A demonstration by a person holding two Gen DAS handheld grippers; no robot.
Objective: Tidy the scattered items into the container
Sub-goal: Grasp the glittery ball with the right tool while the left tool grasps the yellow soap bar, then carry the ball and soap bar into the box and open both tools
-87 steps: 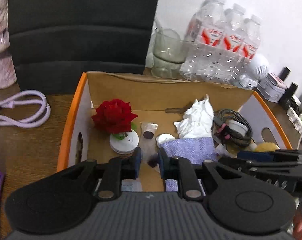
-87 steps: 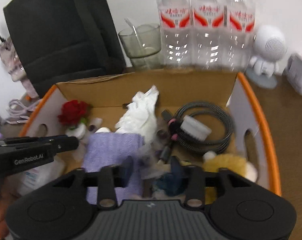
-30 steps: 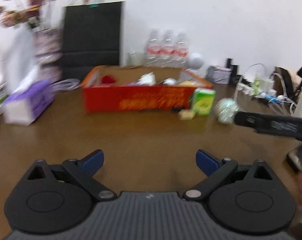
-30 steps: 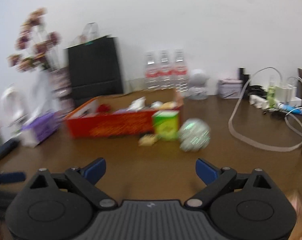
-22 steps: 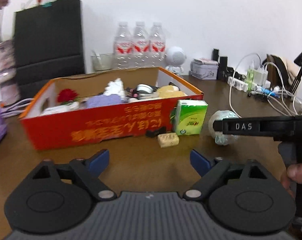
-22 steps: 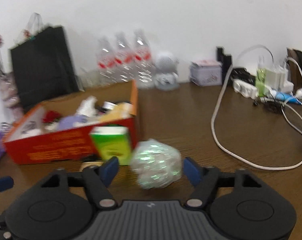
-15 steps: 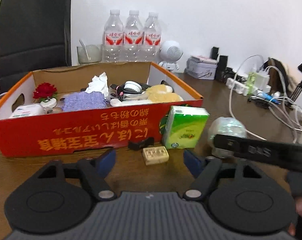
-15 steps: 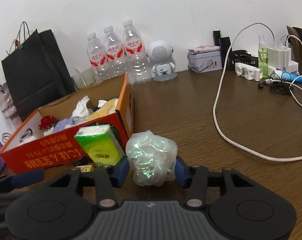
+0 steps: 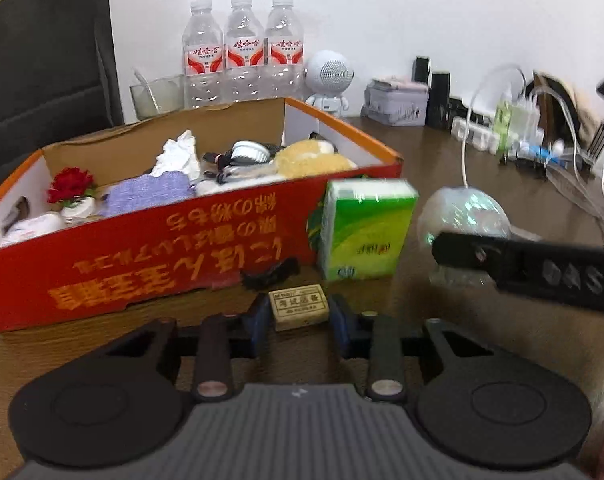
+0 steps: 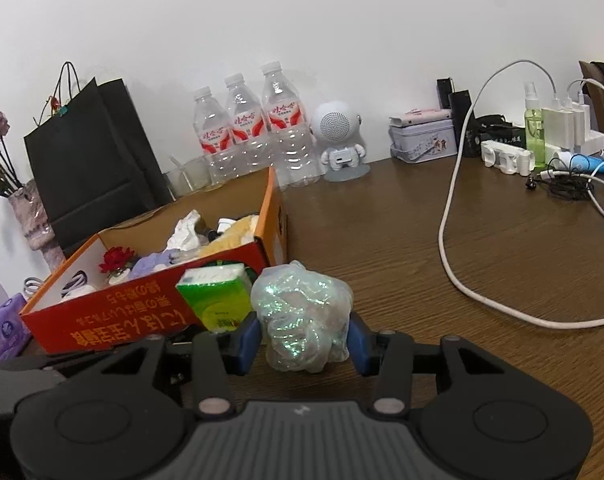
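Two claws are seen low over the brown bench [image 10: 482, 248], in front of the red cardboard box [image 9: 150, 276]. The left claw [image 9: 300, 318] has just been closing, with a small tan eraser block [image 9: 299, 306] between its blue pads; whether the pads already press on the block cannot be told, as a thin gap seems to be left on each side. The block lies on the bench, just in front of the box's long red wall, with a small black clip-like item [image 9: 270, 274] beside it against the box.

The right claw [image 10: 304, 340] is closed on a crumpled ball of iridescent plastic film [image 10: 302, 316], and both blue pads are pressed against its sides. The ball is placed near the box's right front corner, just beside a green tissue pack [image 10: 218, 300] that stands upright against the box. In the left wrist view the same pack [image 9: 364, 232] and ball [image 9: 466, 220] are seen outside the box, with the right claw's black finger crossing in front of the ball.

Inside the box a red artificial rose [image 9: 71, 190], a lilac cloth [image 9: 150, 196], crumpled white tissue [image 9: 178, 156] and a yellow sponge-like lump [image 9: 312, 162] are already held. Three water bottles [image 10: 250, 136] and a white robot-shaped speaker [image 10: 338, 140] are lined up behind it by the wall
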